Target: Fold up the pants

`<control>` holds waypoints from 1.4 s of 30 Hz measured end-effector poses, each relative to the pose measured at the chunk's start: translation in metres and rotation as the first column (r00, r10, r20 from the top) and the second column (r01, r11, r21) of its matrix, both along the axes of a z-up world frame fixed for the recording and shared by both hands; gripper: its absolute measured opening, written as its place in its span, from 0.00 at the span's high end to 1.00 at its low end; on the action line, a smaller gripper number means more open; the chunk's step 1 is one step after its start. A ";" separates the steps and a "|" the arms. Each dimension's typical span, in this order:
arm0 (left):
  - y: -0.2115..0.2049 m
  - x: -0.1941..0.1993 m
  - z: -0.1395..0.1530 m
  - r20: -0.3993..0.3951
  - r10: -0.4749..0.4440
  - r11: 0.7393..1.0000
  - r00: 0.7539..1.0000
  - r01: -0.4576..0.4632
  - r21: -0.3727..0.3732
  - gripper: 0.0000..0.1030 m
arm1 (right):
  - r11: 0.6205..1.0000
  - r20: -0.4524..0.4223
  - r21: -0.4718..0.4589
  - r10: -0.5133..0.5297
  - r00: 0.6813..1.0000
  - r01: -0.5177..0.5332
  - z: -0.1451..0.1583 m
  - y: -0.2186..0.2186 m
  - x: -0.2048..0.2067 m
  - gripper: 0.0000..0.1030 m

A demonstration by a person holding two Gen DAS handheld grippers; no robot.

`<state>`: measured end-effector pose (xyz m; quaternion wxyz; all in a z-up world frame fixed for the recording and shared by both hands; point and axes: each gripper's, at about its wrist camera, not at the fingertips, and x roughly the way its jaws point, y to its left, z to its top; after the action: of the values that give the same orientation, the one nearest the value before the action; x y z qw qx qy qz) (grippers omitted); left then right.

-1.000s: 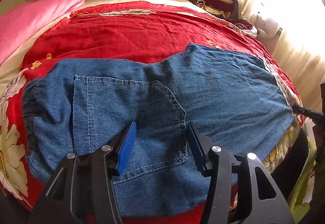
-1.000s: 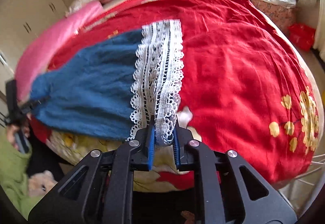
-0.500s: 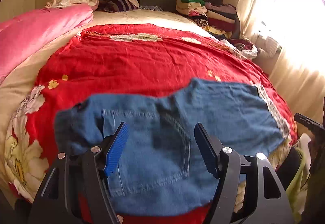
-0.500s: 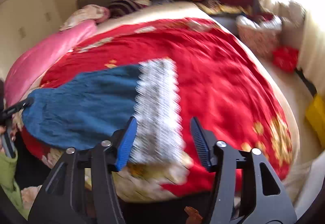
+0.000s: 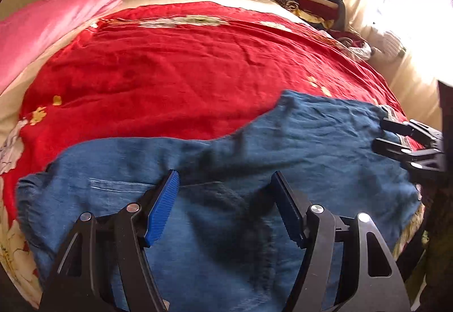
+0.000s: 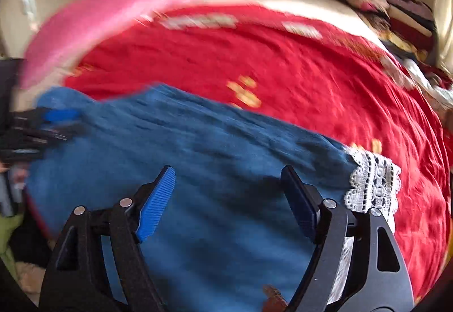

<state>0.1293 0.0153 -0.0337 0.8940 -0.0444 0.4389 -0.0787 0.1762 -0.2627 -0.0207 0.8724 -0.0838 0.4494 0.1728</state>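
So the pants (image 5: 254, 170) lie flat on the bed (image 5: 170, 71). Only the right view shows the lace hem (image 6: 373, 184), released a second ago. Both hand-held grippers, left (image 5: 226, 210) and right (image 6: 229, 201), gape empty, right's jaws just opening.

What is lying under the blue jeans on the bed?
The jeans lie on a red bedspread with flowers, which shows all around them. The part directly beneath is covered by the denim, so anything else there cannot be seen.
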 end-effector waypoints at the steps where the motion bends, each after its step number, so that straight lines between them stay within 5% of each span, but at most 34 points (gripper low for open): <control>1: 0.005 0.000 0.000 0.003 0.007 1.000 1.000 -0.007 -0.004 0.36 | 0.999 -0.015 -0.035 -0.040 0.999 0.039 -0.007 -0.007 0.006 0.29; 5: 0.020 0.001 -0.003 0.004 0.011 0.998 1.000 -0.010 -0.067 0.36 | 0.988 -0.051 0.062 -0.135 0.990 0.138 -0.015 -0.048 0.012 0.34; 11: 0.017 -0.001 0.004 0.029 0.022 0.997 0.999 -0.020 -0.074 0.35 | 0.985 -0.015 0.084 -0.149 0.989 0.150 0.002 -0.053 -0.006 0.31; 13: 0.017 -0.011 0.017 0.055 0.024 0.997 0.998 -0.019 -0.077 0.25 | 0.982 0.018 0.121 -0.151 0.988 0.148 0.016 -0.055 -0.023 0.26; 18: 0.006 -0.042 0.043 0.123 -0.019 0.999 0.992 0.026 -0.048 0.23 | 0.977 0.098 0.186 -0.118 0.988 0.099 0.046 -0.050 -0.073 0.21; 21: -0.005 -0.062 0.050 0.142 -0.051 0.998 0.989 0.054 -0.019 0.10 | 0.981 0.121 0.178 -0.105 0.987 0.083 0.053 -0.042 -0.097 0.19; 32: -0.025 -0.087 0.010 0.044 -0.108 0.992 0.993 0.105 0.069 0.10 | 0.983 0.011 0.184 -0.014 1.000 0.012 0.011 0.004 -0.118 0.19; 38: -0.014 -0.087 -0.006 -0.003 -0.087 0.994 0.996 0.087 0.073 0.10 | 0.985 -0.070 0.101 -0.133 0.989 0.140 -0.012 -0.020 -0.116 0.24; 42: -0.008 -0.086 -0.010 -0.006 -0.084 0.995 0.996 0.084 0.048 0.10 | 0.971 -0.089 0.153 -0.172 0.981 0.184 -0.016 -0.040 -0.121 0.24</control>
<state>0.0432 0.0074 -0.0440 0.8899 -0.0044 0.4437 -0.1055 0.0552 -0.3029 -0.0365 0.8707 0.0339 0.4724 0.1324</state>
